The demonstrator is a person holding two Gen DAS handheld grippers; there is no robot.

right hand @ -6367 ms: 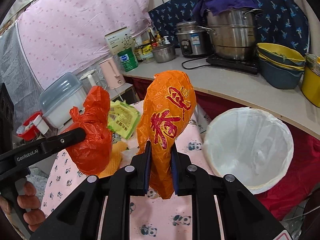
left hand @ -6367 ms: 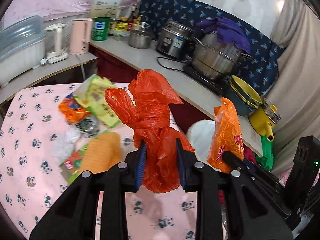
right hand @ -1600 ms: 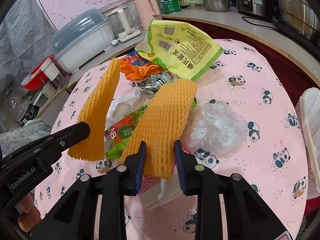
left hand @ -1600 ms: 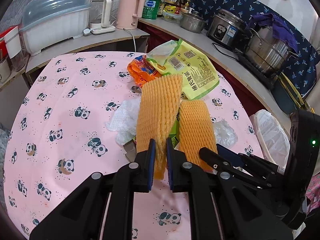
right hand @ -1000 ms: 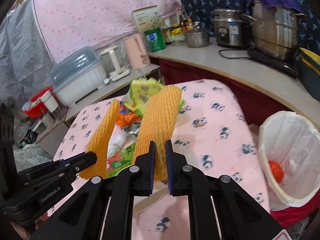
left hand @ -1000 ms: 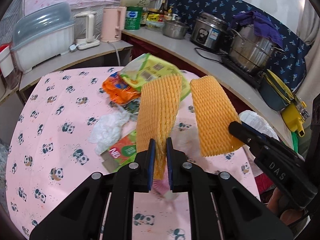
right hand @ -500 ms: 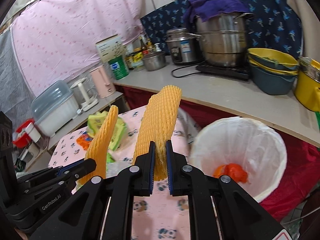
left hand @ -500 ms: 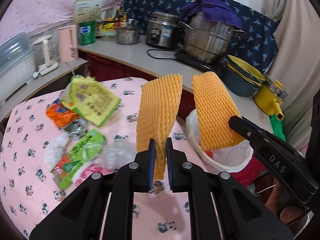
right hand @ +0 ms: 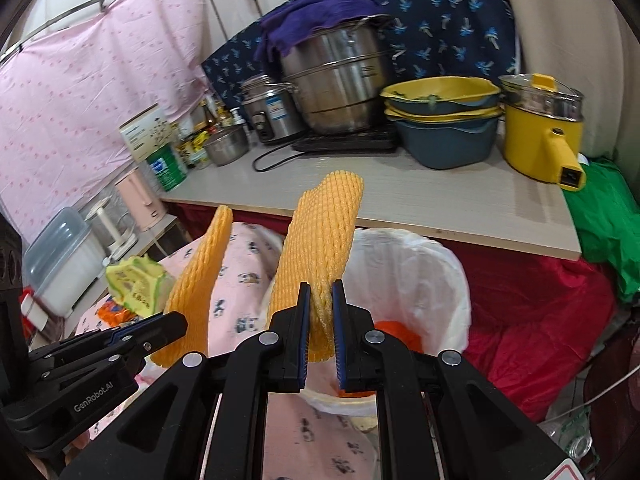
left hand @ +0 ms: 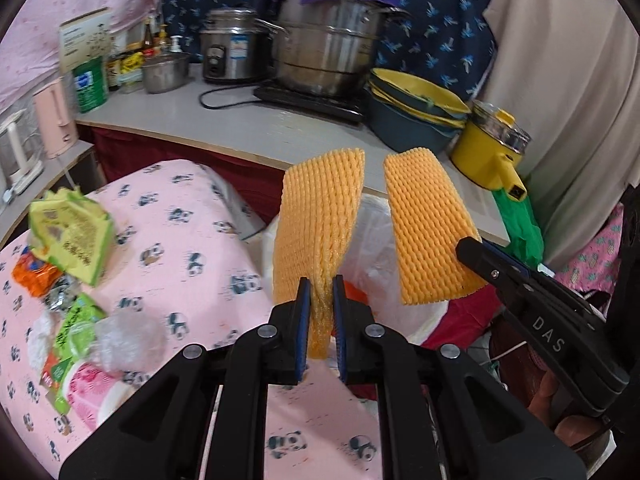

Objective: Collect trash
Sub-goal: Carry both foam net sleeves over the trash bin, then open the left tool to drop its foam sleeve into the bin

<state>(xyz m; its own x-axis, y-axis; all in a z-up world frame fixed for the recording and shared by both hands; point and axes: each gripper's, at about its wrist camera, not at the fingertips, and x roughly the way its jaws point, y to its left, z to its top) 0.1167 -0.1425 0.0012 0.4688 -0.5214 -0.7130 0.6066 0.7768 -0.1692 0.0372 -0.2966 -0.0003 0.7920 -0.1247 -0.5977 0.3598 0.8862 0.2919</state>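
Wrappers, crinkled green and orange [left hand: 68, 236], litter the panda-print pink worktop [left hand: 192, 240] at left. Left tool [left hand: 319, 320] clamps a ribbed orange foam net sleeve [left hand: 316, 232] upright. Right tool [right hand: 319, 320] pinches a matching foam sleeve [right hand: 316, 248] over the white-lined bin [right hand: 432, 276].

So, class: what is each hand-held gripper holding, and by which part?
Each grips an orange foam net by its lower end: left net, right net.

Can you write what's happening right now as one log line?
left gripper: holds orange foam net | right gripper: holds second foam net | both above white-lined bin
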